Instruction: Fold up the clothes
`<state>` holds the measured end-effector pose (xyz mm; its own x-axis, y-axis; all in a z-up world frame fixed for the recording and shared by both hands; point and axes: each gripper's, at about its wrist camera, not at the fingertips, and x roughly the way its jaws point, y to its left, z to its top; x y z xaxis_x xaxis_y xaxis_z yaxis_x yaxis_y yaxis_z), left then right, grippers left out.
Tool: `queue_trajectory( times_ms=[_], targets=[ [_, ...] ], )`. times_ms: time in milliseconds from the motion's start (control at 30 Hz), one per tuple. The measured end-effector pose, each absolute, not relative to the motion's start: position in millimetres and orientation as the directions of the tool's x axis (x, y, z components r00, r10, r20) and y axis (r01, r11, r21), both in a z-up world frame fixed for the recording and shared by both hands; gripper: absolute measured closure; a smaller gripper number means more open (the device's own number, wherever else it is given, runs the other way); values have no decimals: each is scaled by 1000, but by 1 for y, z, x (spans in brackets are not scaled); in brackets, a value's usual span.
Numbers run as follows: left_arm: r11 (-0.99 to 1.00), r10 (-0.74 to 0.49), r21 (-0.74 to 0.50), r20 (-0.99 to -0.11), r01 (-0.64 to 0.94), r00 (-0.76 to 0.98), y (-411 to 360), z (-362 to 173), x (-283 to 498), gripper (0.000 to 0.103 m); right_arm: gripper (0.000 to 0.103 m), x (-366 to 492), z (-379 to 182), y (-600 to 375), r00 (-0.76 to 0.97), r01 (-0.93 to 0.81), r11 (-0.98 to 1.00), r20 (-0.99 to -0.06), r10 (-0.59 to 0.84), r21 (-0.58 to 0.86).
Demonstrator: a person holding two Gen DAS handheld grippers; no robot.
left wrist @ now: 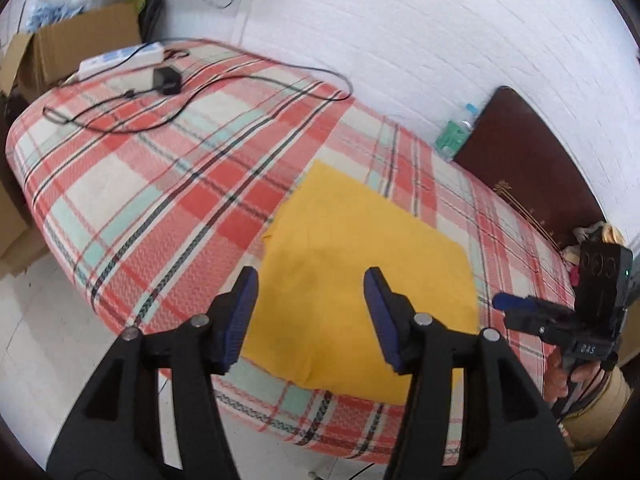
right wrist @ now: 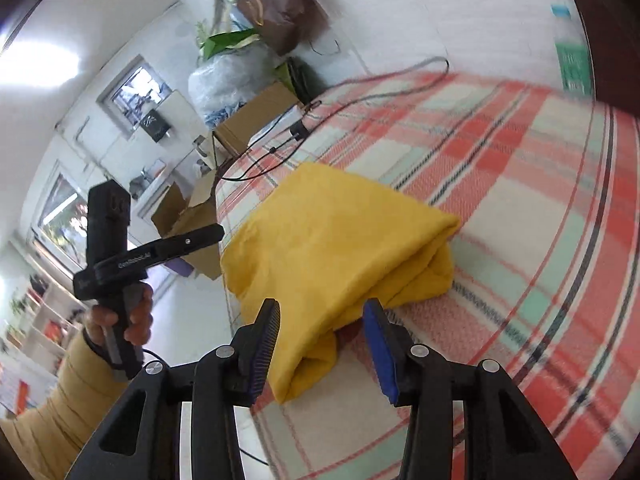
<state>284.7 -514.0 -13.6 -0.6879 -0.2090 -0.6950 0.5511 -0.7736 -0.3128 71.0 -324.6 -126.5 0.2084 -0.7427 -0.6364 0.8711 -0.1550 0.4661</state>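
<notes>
A yellow garment (left wrist: 360, 276) lies folded into a flat rectangle on the plaid bed cover (left wrist: 168, 184), near the bed's front edge. My left gripper (left wrist: 312, 284) is open and empty, held above the garment. In the right wrist view the garment (right wrist: 336, 248) is a thick folded stack. My right gripper (right wrist: 322, 314) is open, its jaws on either side of the stack's near corner without holding it. The right gripper also shows in the left wrist view (left wrist: 504, 302), to the right of the garment. The left gripper shows in the right wrist view (right wrist: 216, 234), left of the garment.
A white power strip (left wrist: 120, 58), a black adapter (left wrist: 168, 80) and black cables (left wrist: 120, 120) lie at the bed's far end. Cardboard boxes (left wrist: 76, 48) stand beyond it. A dark headboard (left wrist: 532, 164) is at the right. White floor (left wrist: 40, 340) lies beside the bed.
</notes>
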Motion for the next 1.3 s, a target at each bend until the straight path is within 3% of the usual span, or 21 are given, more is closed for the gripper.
queue_trajectory(
  times_ms=[200,300,567,633,667,767,800,867,1033,1300],
  targets=[
    [-824,-201,-225,-741,519,-640,-507,-32,227,45,58,87,-118,-362,128,953,-94,-666,-735,287],
    [-801,-182,-233,-783,551,-595,-518,-59,211,45,59,95,-143,-385,96,972,-96,-740,-665,213],
    [-787,-258,-177,-775,591,-576,-495,-62,225,44,58,88,-157,-372,135,956,-116,-752,-645,270],
    [-778,-303,-147,-764,611,-570,-479,-54,233,31,54,94,-149,-365,135,961,-94,-743,-656,258],
    [-772,-325,-135,-757,622,-567,-473,-50,237,18,53,97,-144,-360,138,964,-79,-736,-663,253],
    [-757,-357,-129,-739,641,-571,-452,-43,250,14,46,105,-134,-343,146,969,-47,-714,-685,244],
    [-747,-365,-129,-740,652,-565,-446,-42,254,10,41,108,-131,-337,147,969,-41,-706,-693,242],
    [-729,-364,-146,-745,669,-559,-436,-41,261,1,40,109,-130,-327,153,967,-40,-700,-697,251],
    [-684,-340,-193,-769,704,-541,-418,-41,277,1,40,111,-130,-305,163,963,-42,-695,-701,268],
    [-670,-406,-120,-767,733,-497,-386,-36,284,1,40,111,-132,-291,163,957,-59,-695,-700,285]
  ],
)
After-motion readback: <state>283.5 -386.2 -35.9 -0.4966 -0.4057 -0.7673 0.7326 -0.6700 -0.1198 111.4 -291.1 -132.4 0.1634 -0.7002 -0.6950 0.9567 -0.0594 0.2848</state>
